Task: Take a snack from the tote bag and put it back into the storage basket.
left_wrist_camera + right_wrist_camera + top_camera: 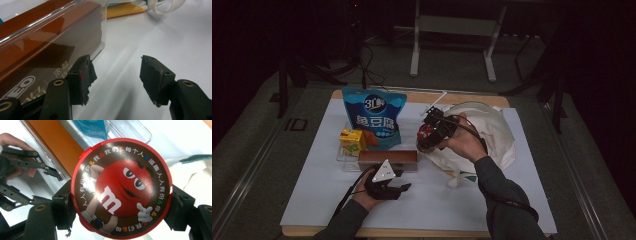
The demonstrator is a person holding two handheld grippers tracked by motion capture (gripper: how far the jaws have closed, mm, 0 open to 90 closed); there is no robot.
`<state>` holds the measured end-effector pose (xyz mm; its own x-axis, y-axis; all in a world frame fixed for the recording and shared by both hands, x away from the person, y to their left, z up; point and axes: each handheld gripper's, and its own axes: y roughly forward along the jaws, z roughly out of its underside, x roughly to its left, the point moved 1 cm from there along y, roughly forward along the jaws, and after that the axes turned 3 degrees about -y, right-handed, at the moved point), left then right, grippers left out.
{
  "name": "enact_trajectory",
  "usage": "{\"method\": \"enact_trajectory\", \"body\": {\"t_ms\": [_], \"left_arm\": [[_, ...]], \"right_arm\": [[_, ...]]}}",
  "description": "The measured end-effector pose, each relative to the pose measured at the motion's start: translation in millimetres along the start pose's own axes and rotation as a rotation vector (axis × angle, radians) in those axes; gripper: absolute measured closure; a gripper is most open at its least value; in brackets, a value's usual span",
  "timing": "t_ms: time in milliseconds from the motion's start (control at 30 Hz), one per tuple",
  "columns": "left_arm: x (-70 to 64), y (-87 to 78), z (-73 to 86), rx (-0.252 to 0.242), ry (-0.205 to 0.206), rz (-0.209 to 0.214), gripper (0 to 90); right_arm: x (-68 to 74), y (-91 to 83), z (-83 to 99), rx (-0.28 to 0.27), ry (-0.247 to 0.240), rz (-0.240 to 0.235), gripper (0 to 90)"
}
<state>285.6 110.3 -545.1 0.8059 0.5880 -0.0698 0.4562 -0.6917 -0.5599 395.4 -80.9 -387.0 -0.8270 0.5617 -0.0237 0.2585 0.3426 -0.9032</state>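
The right tongs (121, 220) pinch a round red candy tin (121, 187) by its rim, one jaw on each side, lid toward the camera. In the high view the tin (426, 134) is held above the desk (312, 200), at the edge of a white cloth bag (497, 130) and just right of the clear tray (343, 156) — close to the tray's right end.

The left tongs (117, 77) are spread, holding nothing; one jaw sits just beside the near wall of the tray, in front of a long brown box (45, 47). From above, the left tongs (398, 188) lie low on bare white desk, with open room to the front and left. A blue snack bag (373, 117) and a yellow carton (352, 141) stand behind the box.
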Motion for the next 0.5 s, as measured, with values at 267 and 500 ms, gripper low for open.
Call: {"method": "enact_trajectory", "body": {"t_ms": [267, 500], "left_arm": [[0.0, 0.1, 0.0, 0.001, 0.002, 0.000, 42.4], [-0.1, 0.0, 0.0, 0.002, 0.004, -0.002, 42.4]], "right_arm": [[5.8, 1.3, -7.5, -0.004, -0.021, -0.009, 25.7], [11.0, 3.6, -14.4, -0.008, -0.030, -0.017, 25.7]]}}
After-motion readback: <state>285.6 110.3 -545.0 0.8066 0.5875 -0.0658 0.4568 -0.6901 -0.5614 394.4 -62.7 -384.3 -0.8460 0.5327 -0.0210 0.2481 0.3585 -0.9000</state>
